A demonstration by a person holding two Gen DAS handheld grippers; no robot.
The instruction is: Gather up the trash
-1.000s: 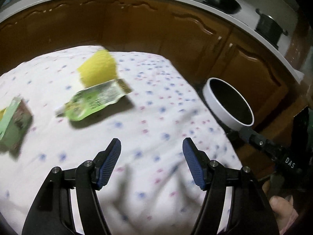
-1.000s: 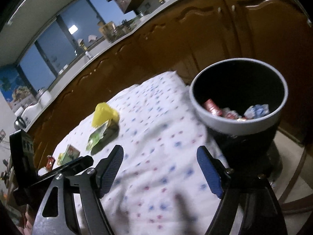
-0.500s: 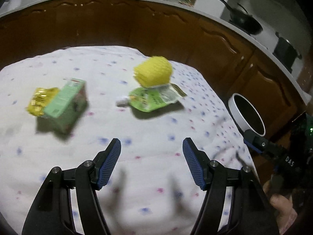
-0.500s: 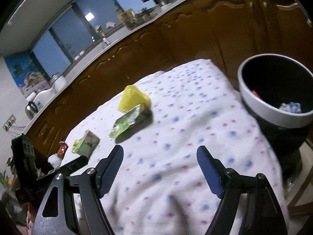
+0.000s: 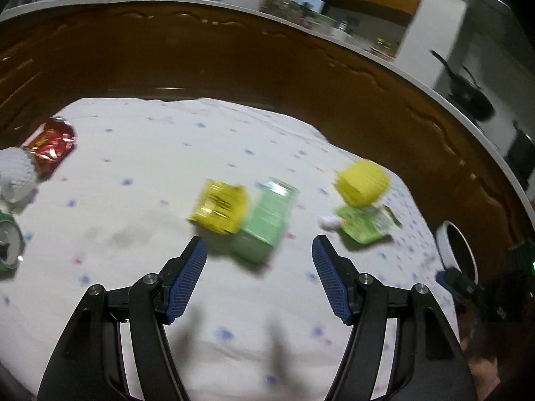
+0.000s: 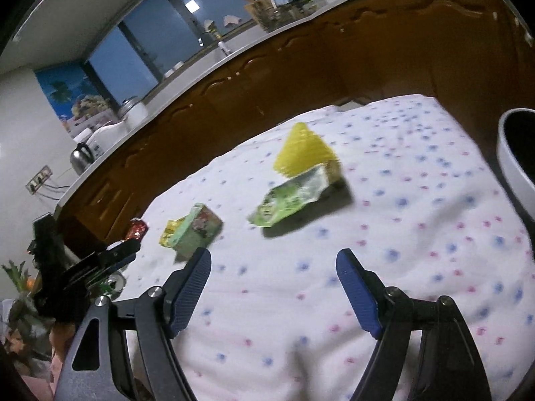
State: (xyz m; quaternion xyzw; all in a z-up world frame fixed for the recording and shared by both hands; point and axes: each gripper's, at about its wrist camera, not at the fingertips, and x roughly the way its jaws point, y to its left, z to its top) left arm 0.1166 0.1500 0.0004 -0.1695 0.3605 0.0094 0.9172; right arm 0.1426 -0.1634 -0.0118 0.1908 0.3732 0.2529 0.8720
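Note:
Trash lies on a white dotted tablecloth (image 5: 140, 173). A green carton (image 5: 265, 220) lies just ahead of my left gripper (image 5: 259, 249), which is open and empty. A crumpled yellow wrapper (image 5: 220, 207) touches the carton's left side. A yellow foam net (image 5: 362, 183) and a green pouch (image 5: 364, 224) lie to the right. A red wrapper (image 5: 50, 145) lies far left. My right gripper (image 6: 272, 260) is open and empty above the cloth, with the pouch (image 6: 291, 197), net (image 6: 302, 150) and carton (image 6: 197, 230) ahead of it. The white-rimmed bin (image 6: 515, 160) is at the right.
A white foam net (image 5: 15, 175) and a green can (image 5: 8, 244) sit at the table's left edge. Brown cabinets (image 5: 234, 67) with a white counter curve behind the table. The bin (image 5: 456, 250) stands off the table's right edge. The left gripper (image 6: 83, 267) shows in the right wrist view.
Both grippers have swung left, away from the bin. The carton and yellow wrapper now sit in front of my left gripper. The red wrapper, white net and can have come into view.

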